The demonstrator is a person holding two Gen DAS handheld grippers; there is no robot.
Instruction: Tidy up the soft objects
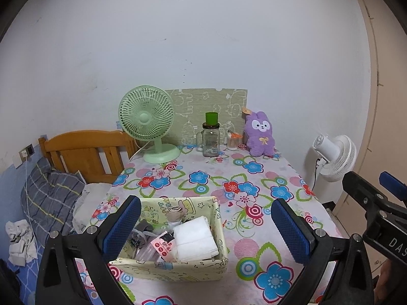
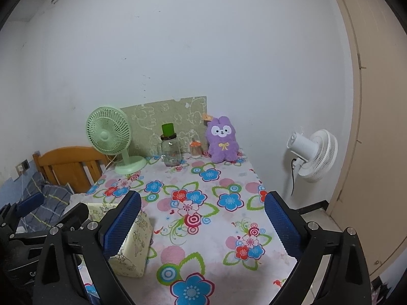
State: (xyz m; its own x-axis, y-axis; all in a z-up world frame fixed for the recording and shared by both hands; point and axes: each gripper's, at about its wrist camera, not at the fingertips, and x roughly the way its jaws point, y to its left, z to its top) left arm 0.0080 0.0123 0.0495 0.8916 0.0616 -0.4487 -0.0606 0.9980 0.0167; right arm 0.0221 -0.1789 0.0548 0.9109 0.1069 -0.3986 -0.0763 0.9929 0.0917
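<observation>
A purple plush rabbit (image 1: 260, 134) (image 2: 222, 139) sits upright at the back of the flowered table (image 1: 254, 218) (image 2: 218, 228), against the wall. A pale yellow fabric box (image 1: 175, 267) (image 2: 134, 244) stands near the table's front left; folded white cloth (image 1: 194, 240) and small items lie inside. My left gripper (image 1: 206, 228) is open above the box, nothing between its blue pads. My right gripper (image 2: 202, 223) is open over the table's middle, empty, to the right of the box; it also shows in the left wrist view (image 1: 376, 198).
At the back stand a green desk fan (image 1: 148, 124) (image 2: 112, 137), a glass jar with a green cup on top (image 1: 211, 137) (image 2: 170, 147) and a small toothpick jar (image 1: 234, 141) (image 2: 195, 150). A white fan (image 1: 333, 157) (image 2: 313, 155) stands right of the table. A bed with bedding (image 1: 51, 195) lies left.
</observation>
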